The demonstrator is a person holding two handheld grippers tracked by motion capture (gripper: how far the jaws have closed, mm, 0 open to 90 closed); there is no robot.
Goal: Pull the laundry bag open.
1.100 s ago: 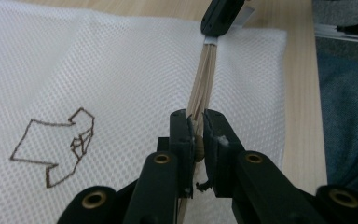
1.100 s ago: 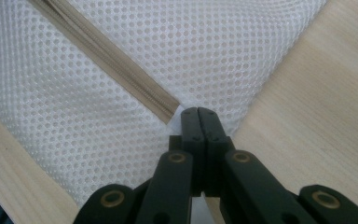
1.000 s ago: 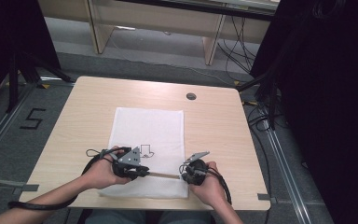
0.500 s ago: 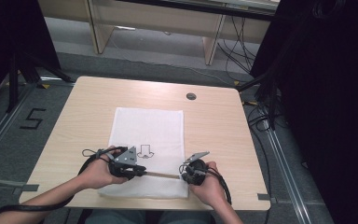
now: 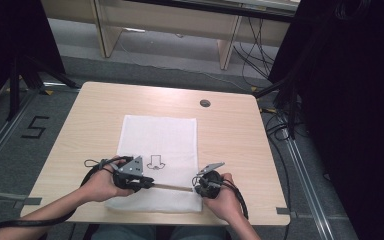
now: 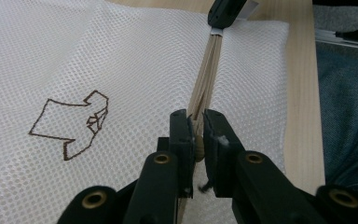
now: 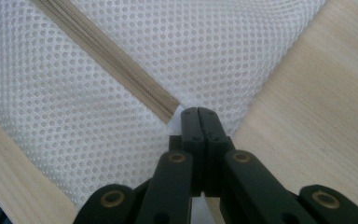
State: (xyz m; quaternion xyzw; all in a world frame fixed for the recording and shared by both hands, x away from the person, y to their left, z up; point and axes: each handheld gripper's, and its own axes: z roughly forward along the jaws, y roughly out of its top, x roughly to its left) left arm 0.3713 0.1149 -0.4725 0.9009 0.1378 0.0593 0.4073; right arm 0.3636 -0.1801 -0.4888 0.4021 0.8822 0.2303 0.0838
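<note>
Mesh bag (image 5: pixel 160 145) lies on wooden table (image 5: pixel 230 135); left gripper (image 6: pixel 195 135) pinches its zipper pull, right gripper (image 7: pixel 198 122) clamps the zipper's end

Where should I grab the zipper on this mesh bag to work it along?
Take the small slider, which the left gripper already pinches, coming in line with the beige zipper so the jaws close on its flat sides. The right gripper clamps the bag's fabric at the zipper's end, which keeps the tape stretched straight over the white mesh bag.
</note>
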